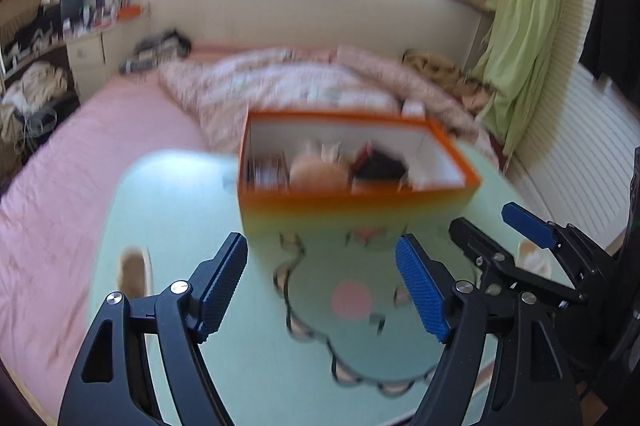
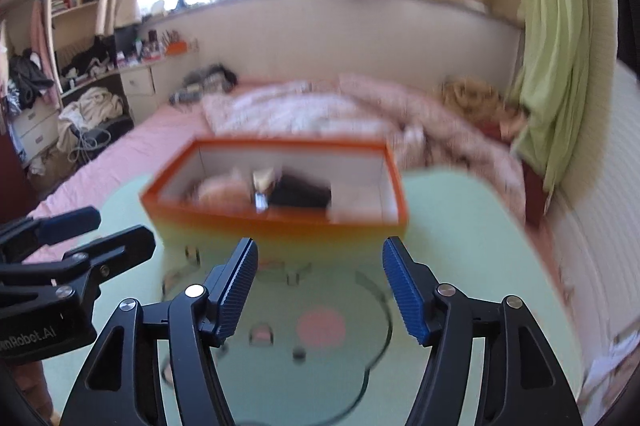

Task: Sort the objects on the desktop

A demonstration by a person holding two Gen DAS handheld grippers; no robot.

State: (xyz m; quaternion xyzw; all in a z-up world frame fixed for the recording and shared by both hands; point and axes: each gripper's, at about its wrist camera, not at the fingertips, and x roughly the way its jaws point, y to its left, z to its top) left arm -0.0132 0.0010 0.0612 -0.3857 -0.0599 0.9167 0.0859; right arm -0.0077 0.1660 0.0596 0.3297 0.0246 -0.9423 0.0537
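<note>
The orange box (image 1: 356,204) sits open-topped on the pale green table (image 1: 172,210), with the pink bed (image 1: 80,162) behind it; blurred things fill it, a round peach-coloured object (image 1: 318,175) beside a dark item (image 1: 378,166); the box lies just ahead of both grippers; the left hand-held gripper (image 1: 322,284) is spread and empty; the right hand-held gripper (image 2: 320,292) is likewise spread, gripping nothing

Black-framed left gripper (image 1: 322,278) and right gripper (image 2: 320,286) — ribbed blue pads.
</note>
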